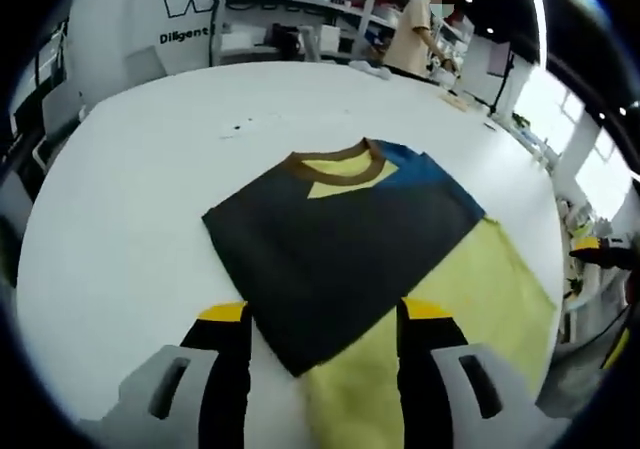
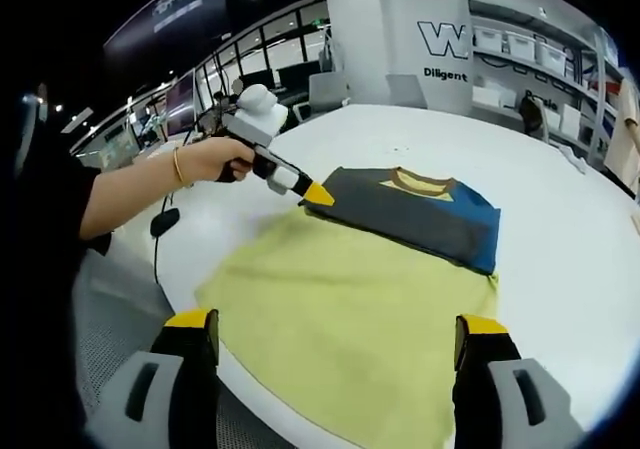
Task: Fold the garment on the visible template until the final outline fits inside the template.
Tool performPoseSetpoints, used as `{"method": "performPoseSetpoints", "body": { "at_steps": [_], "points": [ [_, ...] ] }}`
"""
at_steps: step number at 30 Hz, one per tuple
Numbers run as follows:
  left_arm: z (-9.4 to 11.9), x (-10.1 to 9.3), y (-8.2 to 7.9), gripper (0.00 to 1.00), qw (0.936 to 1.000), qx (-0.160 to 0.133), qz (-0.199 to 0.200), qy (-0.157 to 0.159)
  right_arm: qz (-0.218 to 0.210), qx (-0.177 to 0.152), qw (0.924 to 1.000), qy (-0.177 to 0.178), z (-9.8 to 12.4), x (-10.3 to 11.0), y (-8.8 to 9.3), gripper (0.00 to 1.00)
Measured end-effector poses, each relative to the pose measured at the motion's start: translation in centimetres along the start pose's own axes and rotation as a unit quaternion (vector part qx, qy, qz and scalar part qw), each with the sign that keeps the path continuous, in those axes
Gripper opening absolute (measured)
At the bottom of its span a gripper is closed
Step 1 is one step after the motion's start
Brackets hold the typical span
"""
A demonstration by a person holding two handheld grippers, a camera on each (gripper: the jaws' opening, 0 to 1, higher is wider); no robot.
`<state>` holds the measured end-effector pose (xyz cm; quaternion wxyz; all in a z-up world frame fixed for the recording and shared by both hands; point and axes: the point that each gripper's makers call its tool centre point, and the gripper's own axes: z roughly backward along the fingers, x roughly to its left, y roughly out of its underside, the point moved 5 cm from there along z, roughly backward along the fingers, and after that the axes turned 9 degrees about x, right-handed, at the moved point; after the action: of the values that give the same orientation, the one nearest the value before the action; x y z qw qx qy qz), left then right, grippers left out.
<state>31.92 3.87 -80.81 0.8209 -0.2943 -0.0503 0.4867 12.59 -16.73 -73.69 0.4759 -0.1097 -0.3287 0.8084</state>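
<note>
Yellow template point(image 2: 350, 339) lies under the folded shirt point(image 1: 335, 249) at twelve o'clock; left fingers point(image 1: 325, 319), nearer, straddle its corner released; right fingers point(image 2: 335, 334) released.

The garment point(image 1: 335, 244) is a dark grey shirt with a brown collar band, a yellow lining showing inside the neck and a blue panel along one side — folded into a compact rectangle with the neck opening facing up. It lies flat, partly on the template point(image 2: 340, 334) — a yellow-green sheet spread on the white tabletop point(image 1: 130, 219) — covering one end of it and overhanging onto the bare surface.
</note>
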Motion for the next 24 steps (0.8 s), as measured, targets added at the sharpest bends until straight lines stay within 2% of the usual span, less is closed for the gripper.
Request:
{"method": "performPoseSetpoints", "body": {
  "at_steps": [3, 7, 10, 16, 19, 24],
  "points": [
    [-0.1, 0.3, 0.7, 0.52, 0.9998, 0.003, 0.016, -0.01, -0.001, 0.002, 1.0, -0.001, -0.1, 0.0, 0.1, 0.97],
    [-0.3, 0.5, 1.8, 0.4, 0.9996, 0.011, 0.019, -0.02, 0.0, 0.003, 1.0, -0.003, -0.2, 0.2, 0.2, 0.97],
    [-0.3, 0.5, 1.8, 0.35, 0.9995, -0.006, 0.023, -0.021, -0.001, 0.004, 1.0, -0.004, -0.3, 0.3, 0.2, 0.97],
    [-0.1, 0.4, 2.4, 0.25, 0.9987, -0.005, 0.041, -0.027, -0.004, 0.001, 1.0, -0.001, -0.2, 0.1, 0.2, 0.96],
    [-0.2, 0.4, 2.6, 0.2, 0.9987, -0.011, 0.037, -0.033, -0.005, 0.002, 1.0, 0.0, -0.1, 0.1, 0.3, 0.96],
    [-0.1, 0.5, 2.9, 0.1, 0.9987, -0.004, 0.023, -0.045, -0.004, 0.005, 1.0, 0.003, -0.1, 0.1, 0.4, 0.95]
  ]
}}
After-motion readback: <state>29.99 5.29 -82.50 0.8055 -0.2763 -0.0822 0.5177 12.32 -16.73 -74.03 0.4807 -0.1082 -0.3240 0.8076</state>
